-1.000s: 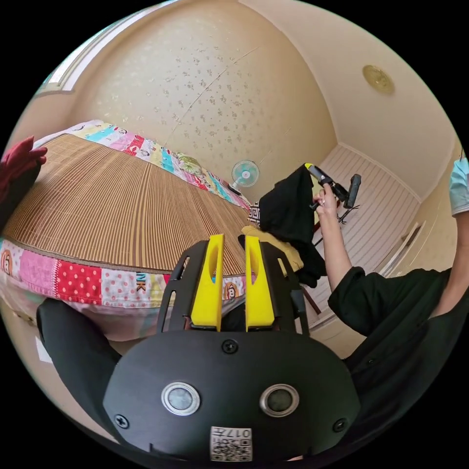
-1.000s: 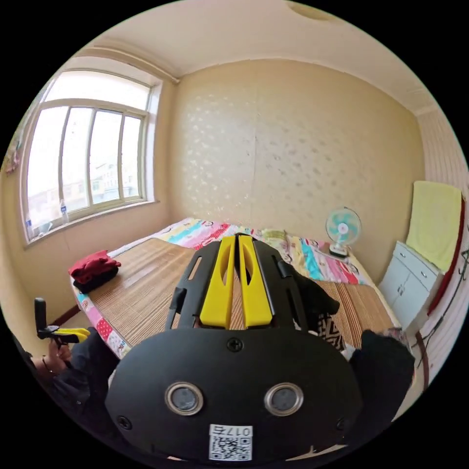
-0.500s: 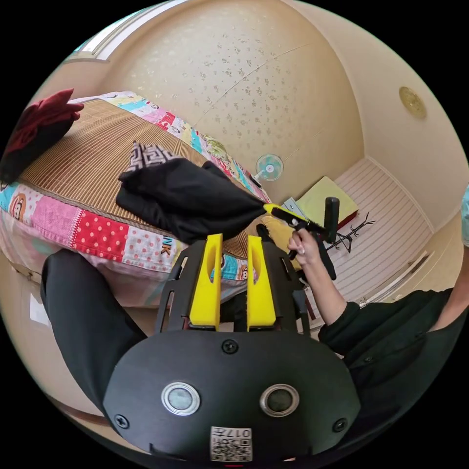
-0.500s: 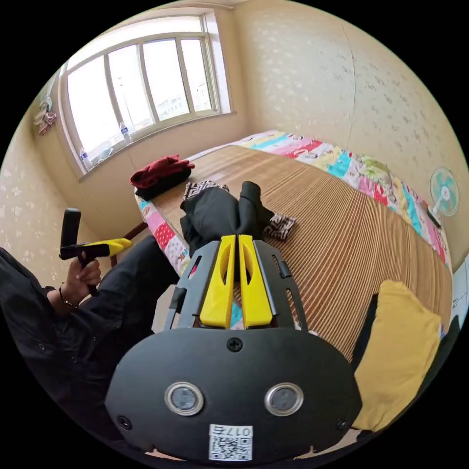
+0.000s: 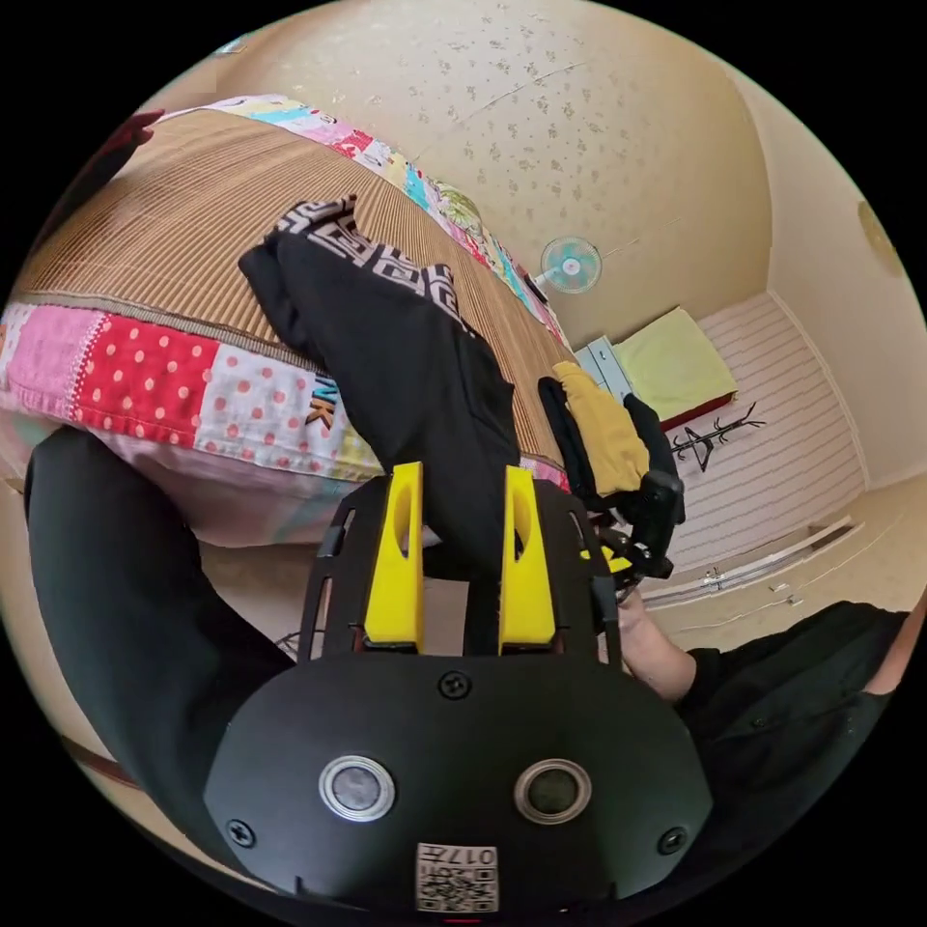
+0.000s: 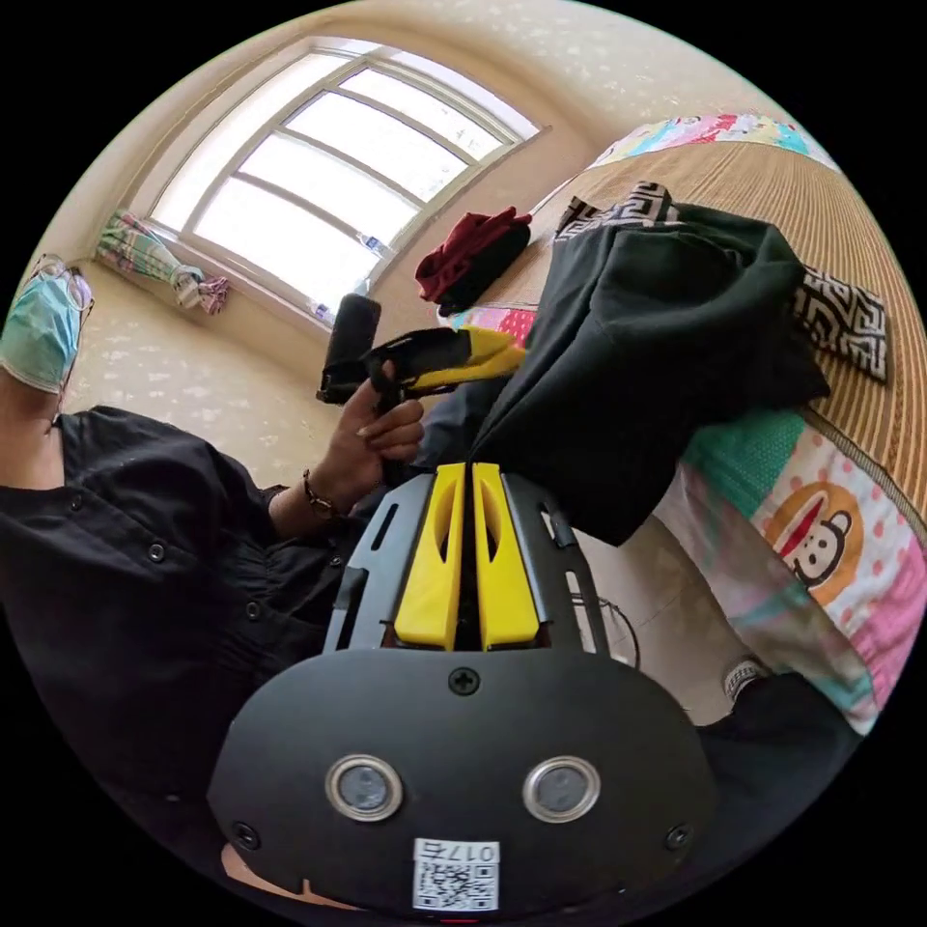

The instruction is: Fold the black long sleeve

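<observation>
Yellow jaws of the left tool (image 5: 462, 483) stand apart, and a fold of the black long sleeve (image 5: 406, 357) hangs down between them without either jaw clearly pressing on it, so this tool is open. In the right gripper view the right tool (image 6: 463, 475) has its two yellow jaws drawn together with almost no gap, and an edge of the black long sleeve (image 6: 657, 328) comes down to their tips; the jaws appear to pinch that edge. From the tools the garment runs up over the edge of the bed (image 5: 145, 377), part of it draped down the patchwork side and part lying on the woven straw mat (image 5: 145, 222) on top. A black-and-white patterned band of the garment shows at its far end on the mat. In the right gripper view the left tool (image 6: 454, 355) is seen from the side, held in the person's hand (image 6: 372, 439) just beside the hanging cloth, with a black sleeve behind the wrist. Farther along the bed edge lies a small pile of dark red and black clothes (image 6: 473, 253), near the window (image 6: 319, 183). In the left gripper view a yellow garment (image 5: 603, 425) lies on black cloth at the bed's corner, and a small fan (image 5: 570, 266) stands by the wall beyond.
</observation>
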Demonstrator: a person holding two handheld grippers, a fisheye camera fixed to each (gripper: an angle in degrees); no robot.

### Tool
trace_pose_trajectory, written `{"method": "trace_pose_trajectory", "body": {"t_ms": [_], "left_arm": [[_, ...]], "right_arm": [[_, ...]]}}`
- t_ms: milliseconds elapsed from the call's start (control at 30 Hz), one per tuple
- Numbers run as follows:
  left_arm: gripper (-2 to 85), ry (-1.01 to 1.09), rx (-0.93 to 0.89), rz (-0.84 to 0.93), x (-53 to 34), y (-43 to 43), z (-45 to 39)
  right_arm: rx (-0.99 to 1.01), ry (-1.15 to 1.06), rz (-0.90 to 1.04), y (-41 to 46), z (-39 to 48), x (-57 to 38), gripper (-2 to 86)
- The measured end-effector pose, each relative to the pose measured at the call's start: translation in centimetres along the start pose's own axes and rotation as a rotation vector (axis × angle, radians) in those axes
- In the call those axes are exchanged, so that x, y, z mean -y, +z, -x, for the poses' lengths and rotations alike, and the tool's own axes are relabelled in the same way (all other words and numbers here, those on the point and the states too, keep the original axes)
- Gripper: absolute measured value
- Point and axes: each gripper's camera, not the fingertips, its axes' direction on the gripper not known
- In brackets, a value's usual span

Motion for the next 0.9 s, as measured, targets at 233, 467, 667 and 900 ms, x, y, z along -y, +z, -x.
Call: {"method": "trace_pose_trajectory", "body": {"t_ms": [233, 467, 667, 900], "left_arm": [[0.0, 0.065, -0.226, 0.011, 0.7, -0.8, 1.2], [-0.8, 0.279, -0.252, -0.11, 2.3, -7.4, -1.1], [-0.8, 0.303, -0.262, -0.116, 2.4, -7.7, -2.2], [-0.8, 0.273, -0.238, -0.021, 3.5, -4.3, -3.3]], "right_arm": [[-0.013, -0.178, 0.158, -0.2, -0.2, 3.1, 1.9], [0.1, -0.168, -0.181, -9.8, -4.4, 4.7, 3.1], [0.006, -0.008, -0.406, -14.6, -9.8, 5.9, 6.6], [-0.092, 0.297, -0.276, -9.2, -17.0, 10.9, 9.7]]}}
